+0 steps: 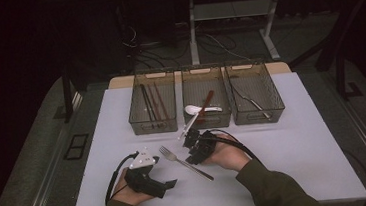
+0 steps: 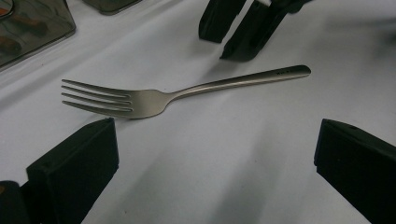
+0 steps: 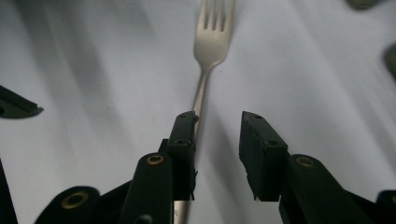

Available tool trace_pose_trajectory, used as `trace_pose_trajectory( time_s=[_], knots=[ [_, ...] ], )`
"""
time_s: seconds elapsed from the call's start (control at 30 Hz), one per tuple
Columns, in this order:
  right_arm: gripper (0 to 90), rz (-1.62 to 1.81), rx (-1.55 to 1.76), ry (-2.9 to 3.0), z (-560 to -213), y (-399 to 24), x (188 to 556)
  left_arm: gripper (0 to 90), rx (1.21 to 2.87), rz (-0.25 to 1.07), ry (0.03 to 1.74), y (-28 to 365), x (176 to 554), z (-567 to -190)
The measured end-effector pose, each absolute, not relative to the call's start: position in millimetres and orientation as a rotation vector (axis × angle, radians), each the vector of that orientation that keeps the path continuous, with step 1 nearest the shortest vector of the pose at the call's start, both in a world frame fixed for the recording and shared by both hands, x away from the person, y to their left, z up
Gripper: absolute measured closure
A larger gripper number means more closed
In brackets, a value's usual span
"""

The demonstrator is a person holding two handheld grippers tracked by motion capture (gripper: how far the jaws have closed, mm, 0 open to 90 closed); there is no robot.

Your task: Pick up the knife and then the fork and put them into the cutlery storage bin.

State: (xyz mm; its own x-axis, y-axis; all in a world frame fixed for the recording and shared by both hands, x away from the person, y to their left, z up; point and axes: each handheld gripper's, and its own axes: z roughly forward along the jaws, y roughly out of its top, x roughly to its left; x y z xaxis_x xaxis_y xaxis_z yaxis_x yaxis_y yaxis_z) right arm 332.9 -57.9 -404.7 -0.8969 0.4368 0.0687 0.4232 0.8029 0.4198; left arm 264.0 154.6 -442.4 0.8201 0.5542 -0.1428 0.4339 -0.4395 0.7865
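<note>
right hand-held gripper [image 3: 217, 140] over fork [image 3: 212, 42] handle, parted

There's some tiny stamped marking sitting near the 3 o'clock end of the fork [image 2: 187, 91] handle, but it's showing up too small to read.

Dark room, white table [image 1: 300, 143], perhaps carpeted floor [image 1: 34, 146]
</note>
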Motion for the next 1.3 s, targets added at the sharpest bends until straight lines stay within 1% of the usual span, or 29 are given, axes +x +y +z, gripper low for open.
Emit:
trace_pose_trajectory(
  time_s=[0.27, 0.57, 0.6, 0.7, 0.8, 1.1, 1.3],
  knots=[
    [69.7, 0.545, 0.683, 3.017, -413, -36, 336, 0.0, 2.116, 0.153, 0.714, 154, 264, -443],
    [75.2, 0.417, 0.617, 3.041, -419, -25, 335, 0.0, 2.121, 0.142, 0.709, 153, 264, -444],
    [77.6, 0.405, 0.609, 3.037, -419, -24, 334, 0.0, 2.122, 0.143, 0.709, 153, 264, -444],
    [79.6, 0.367, 0.591, 3.028, -419, -21, 335, 0.0, 2.122, 0.144, 0.708, 153, 264, -444],
    [84.5, 0.349, 0.588, 3.015, -419, -20, 336, 0.0, 2.121, 0.143, 0.711, 153, 264, -444],
    [84.9, 0.381, 0.567, 3.019, -418, -24, 335, 0.0, 2.118, 0.139, 0.708, 154, 265, -444],
    [84.9, 0.47, 0.625, 3.017, -415, -42, 338, 0.0, 2.104, 0.118, 0.706, 155, 265, -444]
  ],
)
